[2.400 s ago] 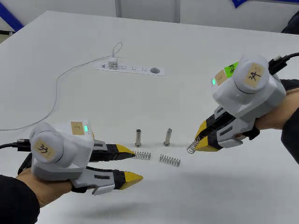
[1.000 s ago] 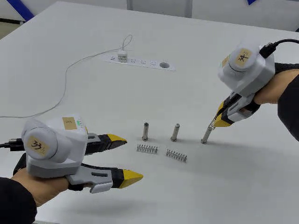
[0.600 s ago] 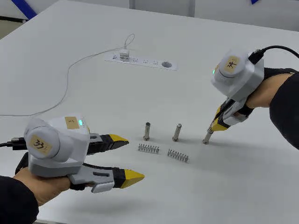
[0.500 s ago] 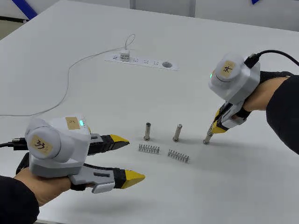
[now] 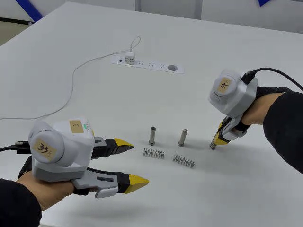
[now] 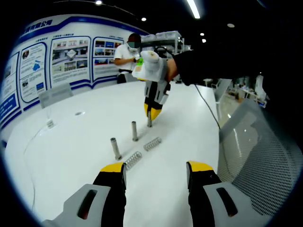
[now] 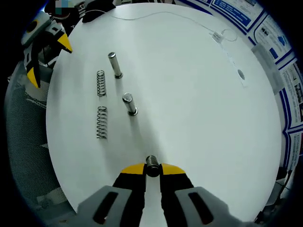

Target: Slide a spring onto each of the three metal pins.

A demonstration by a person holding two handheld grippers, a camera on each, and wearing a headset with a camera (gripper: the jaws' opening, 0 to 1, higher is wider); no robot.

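Note:
Two bare metal pins (image 5: 152, 135) (image 5: 182, 137) stand upright mid-table, with two loose springs (image 5: 154, 153) (image 5: 183, 161) lying just in front of them. My right gripper (image 5: 218, 141) is shut on a third spring (image 7: 151, 165), held low over the rightmost pin (image 5: 213, 145), whose shaft is mostly hidden by the jaws. From the right gripper view the bare pins (image 7: 113, 65) (image 7: 129, 104) and lying springs (image 7: 100, 82) (image 7: 101, 122) sit ahead. My left gripper (image 5: 135, 163) hovers open and holds nothing, near the table's front left; its own view (image 6: 156, 168) faces the pins (image 6: 115, 148).
A white power strip (image 5: 147, 64) with a plugged adapter and a cable (image 5: 71, 90) lies at the back of the white table (image 5: 94, 109). A person (image 6: 127, 56) stands far behind the table in the left gripper view.
My right gripper has come down with the spring, from above the rightmost pin to low around it near the table. The left gripper has stayed put and open.

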